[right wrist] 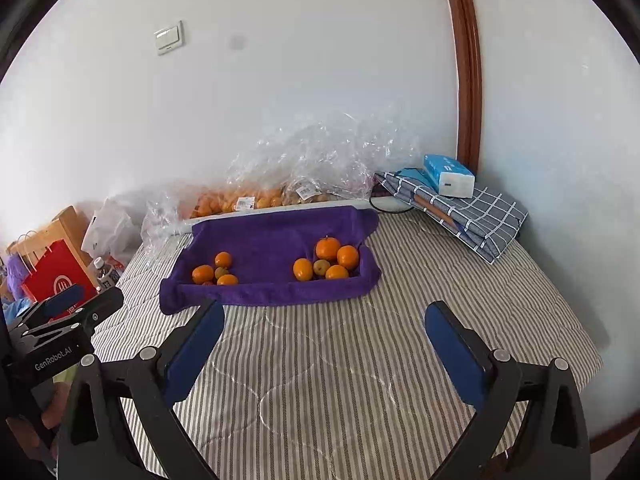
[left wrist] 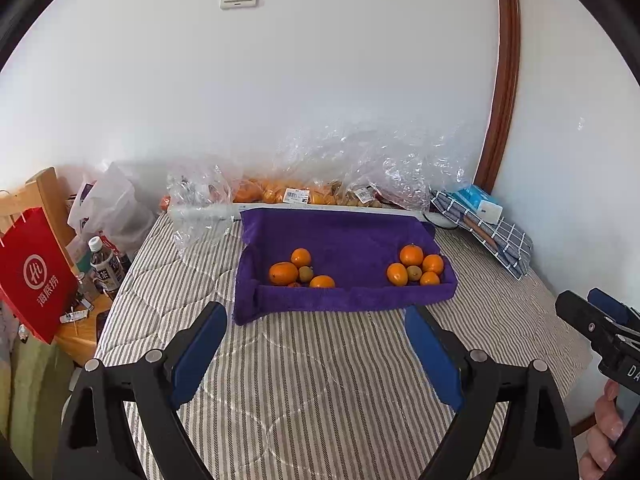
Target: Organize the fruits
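Observation:
A purple towel (left wrist: 344, 240) (right wrist: 272, 232) lines a shallow tray on the striped quilt (left wrist: 320, 392). Two clusters of fruit lie in it. The left cluster (left wrist: 296, 270) (right wrist: 216, 270) and the right cluster (left wrist: 418, 266) (right wrist: 328, 260) are each several oranges around one small greenish-brown fruit. My left gripper (left wrist: 316, 310) hangs open and empty above the quilt, just short of the towel's near edge. My right gripper (right wrist: 326, 307) is likewise open and empty in front of the towel. Each gripper also shows at the edge of the other's view, the right gripper (left wrist: 592, 300) and the left gripper (right wrist: 86, 302).
Clear plastic bags of more fruit (left wrist: 304, 188) lie against the wall behind the tray. A folded checked cloth (right wrist: 480, 220) with a tissue pack (right wrist: 448, 176) sits at the back right. Left of the bed stand a red paper bag (left wrist: 36, 276) and a bottle (left wrist: 104, 264).

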A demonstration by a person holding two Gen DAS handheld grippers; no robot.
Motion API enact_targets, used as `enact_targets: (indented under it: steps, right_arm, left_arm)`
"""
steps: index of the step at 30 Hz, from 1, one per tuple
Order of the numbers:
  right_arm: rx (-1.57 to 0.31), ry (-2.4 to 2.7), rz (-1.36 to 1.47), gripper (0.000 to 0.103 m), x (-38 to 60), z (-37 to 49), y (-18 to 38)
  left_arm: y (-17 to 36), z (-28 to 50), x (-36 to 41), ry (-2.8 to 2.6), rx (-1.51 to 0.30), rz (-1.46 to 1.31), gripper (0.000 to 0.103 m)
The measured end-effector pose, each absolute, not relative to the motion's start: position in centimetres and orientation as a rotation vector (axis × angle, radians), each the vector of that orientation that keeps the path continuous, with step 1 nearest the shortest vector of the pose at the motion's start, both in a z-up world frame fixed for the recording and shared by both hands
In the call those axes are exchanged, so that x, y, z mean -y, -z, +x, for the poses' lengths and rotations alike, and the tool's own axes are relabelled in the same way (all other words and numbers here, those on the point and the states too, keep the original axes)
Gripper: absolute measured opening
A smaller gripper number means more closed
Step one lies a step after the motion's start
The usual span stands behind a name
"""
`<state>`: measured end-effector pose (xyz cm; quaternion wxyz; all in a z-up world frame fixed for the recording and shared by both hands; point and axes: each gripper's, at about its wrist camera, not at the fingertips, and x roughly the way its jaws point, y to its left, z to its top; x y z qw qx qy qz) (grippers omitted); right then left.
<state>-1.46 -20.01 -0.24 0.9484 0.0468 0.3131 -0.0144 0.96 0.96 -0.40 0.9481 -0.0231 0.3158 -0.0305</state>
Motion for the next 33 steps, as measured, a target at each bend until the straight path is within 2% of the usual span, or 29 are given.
enact_targets:
  steps: [33]
  right_arm:
    - [-0.625,0.034,0.111,0.099,20.5,-3.8,-0.1]
  left_arm:
    - [-0.9,-0.4,-0.8,0.040,-0.623,-0.042,0.091]
